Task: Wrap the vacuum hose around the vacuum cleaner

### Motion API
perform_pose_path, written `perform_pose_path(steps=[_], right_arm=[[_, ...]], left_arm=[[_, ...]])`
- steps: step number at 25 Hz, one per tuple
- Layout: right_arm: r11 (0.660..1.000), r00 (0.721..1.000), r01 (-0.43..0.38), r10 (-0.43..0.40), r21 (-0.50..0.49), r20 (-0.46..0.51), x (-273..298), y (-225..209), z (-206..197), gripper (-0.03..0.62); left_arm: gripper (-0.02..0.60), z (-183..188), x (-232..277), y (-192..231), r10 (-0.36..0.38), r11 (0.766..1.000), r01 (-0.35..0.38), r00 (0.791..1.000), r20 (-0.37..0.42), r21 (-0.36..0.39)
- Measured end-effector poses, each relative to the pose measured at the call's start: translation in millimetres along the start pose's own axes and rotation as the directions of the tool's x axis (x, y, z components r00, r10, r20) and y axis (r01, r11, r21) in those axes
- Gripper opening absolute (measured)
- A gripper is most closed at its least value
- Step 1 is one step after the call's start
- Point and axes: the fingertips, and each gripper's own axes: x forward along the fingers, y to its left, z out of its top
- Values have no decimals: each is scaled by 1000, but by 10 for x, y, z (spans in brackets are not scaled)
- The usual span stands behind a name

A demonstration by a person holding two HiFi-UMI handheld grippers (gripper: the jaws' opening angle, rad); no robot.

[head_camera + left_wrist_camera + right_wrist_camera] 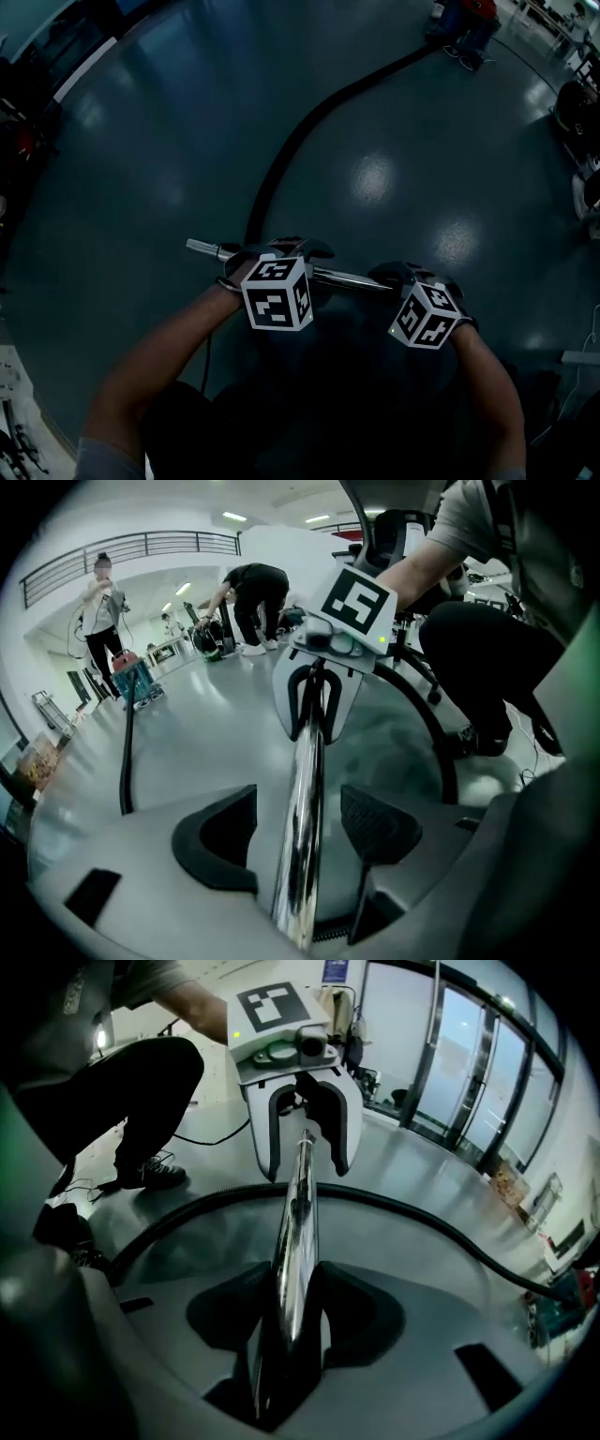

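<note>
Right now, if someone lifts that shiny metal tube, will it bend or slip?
The chrome tube is probably stiff: it looks dead straight. Its mirror finish looks slippery, so it might slide in a grip. The black hose trailing from it would likely drag.

Black ribbed hose (291,141), slack on the floor, curving from the chrome wand (352,277) away toward one o'clock. Wand shiny, straight, held level crosswise, nine to three o'clock.

Open floor (159,141) ahead and left. Black hose (300,131) crosses it toward upper right. Chrome tube (352,278) bars space just before wearer's legs (478,658). Clutter (581,112) lines right edge. People (248,592) far off.
</note>
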Motion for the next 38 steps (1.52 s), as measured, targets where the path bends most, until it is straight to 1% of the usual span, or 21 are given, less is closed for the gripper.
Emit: perform_pose_path(steps=[3, 5, 8, 11, 13, 14, 15, 17, 20, 22, 26, 29, 32, 33, 35, 38], right_arm=[[995, 998, -57, 58, -82, 0, 171, 48, 298, 170], [988, 996, -92, 93, -120, 4, 267, 89, 473, 170], [977, 990, -133, 138, -167, 20, 348, 138, 592, 170], [968, 985, -159, 168, -195, 28, 390, 182, 687, 170], [961, 982, -179, 189, -212, 28, 436, 234, 769, 170], [957, 980, -188, 199, -221, 26, 461, 259, 797, 171], [954, 978, -196, 207, -228, 25, 481, 283, 813, 170], [950, 974, -213, 224, -227, 24, 510, 321, 823, 171], [950, 966, -243, 255, -198, 38, 529, 364, 828, 172], [952, 967, -237, 251, -192, 51, 517, 360, 808, 172], [970, 981, -164, 180, -179, 72, 347, 223, 741, 177], [989, 987, -101, 113, -111, 111, 60, 131, 795, 184], [1000, 984, 8, -11, 20, 178, -346, -49, 974, 184], [997, 979, 34, -47, 73, 200, -492, -89, 1036, 184], [983, 969, 47, -88, 179, 229, -763, -67, 1123, 185], [946, 966, 9, -93, 324, 243, -1117, 103, 1173, 184]], left_arm=[[272, -229, -31, -130, -61, 998, 60, 997, -37, -22], [272, -362, -59, -206, -81, 996, 79, 996, -43, -38], [272, -517, 27, -331, -110, 992, 105, 991, -72, -68], [270, -612, 99, -430, -123, 987, 115, 989, -77, -109], [268, -689, 69, -462, -116, 982, 105, 991, -64, -158], [241, -728, 51, -462, -113, 977, 100, 992, -60, -187], [181, -760, 39, -461, -115, 972, 100, 992, -59, -213], [178, -795, 33, -481, -126, 963, 108, 990, -60, -245], [176, -825, 52, -515, -119, 963, 100, 991, -63, -251], [175, -842, 71, -509, -107, 964, 87, 992, -68, -251], [175, -906, 43, -450, -93, 954, 70, 994, -64, -292], [175, -933, -112, -418, -55, 950, 36, 997, -52, -311], [175, -870, -397, -342, 6, 950, -18, 999, -39, -312], [175, -829, -491, -331, 18, 948, -28, 999, -37, -316], [175, -727, -660, -362, 25, 944, -37, 999, -39, -329], [175, -524, -907, -410, 33, 943, -50, 998, -57, -328]])
